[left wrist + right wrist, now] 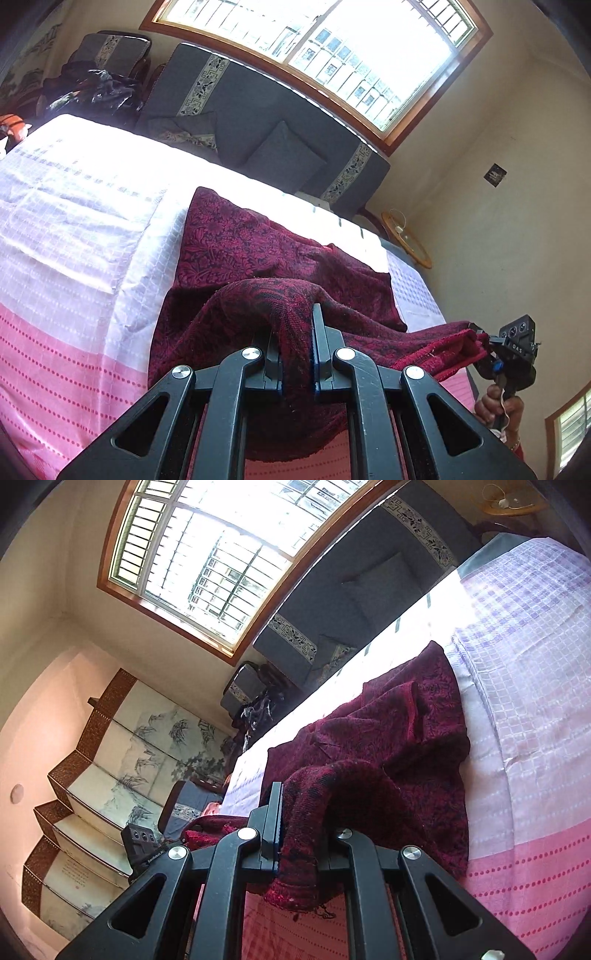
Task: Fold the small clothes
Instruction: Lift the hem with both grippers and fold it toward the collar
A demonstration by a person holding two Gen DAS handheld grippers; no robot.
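Two tongs clamped on one garment

Left tongs (297, 345) and right tongs (299, 834) each pinch a bunched edge of the maroon floral-knit garment (258, 251), lifted off the bed (74, 258). Far half lies flat on the pink-and-white checked cover; ribbed hem visible by right tongs.

left hand-held gripper (297, 354): black linkage | silver screws | blue pad edges

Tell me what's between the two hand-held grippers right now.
A span of the dark red patterned garment runs between them. The left wrist view shows it clamped in the left hand-held gripper and stretching across to the right hand-held gripper.
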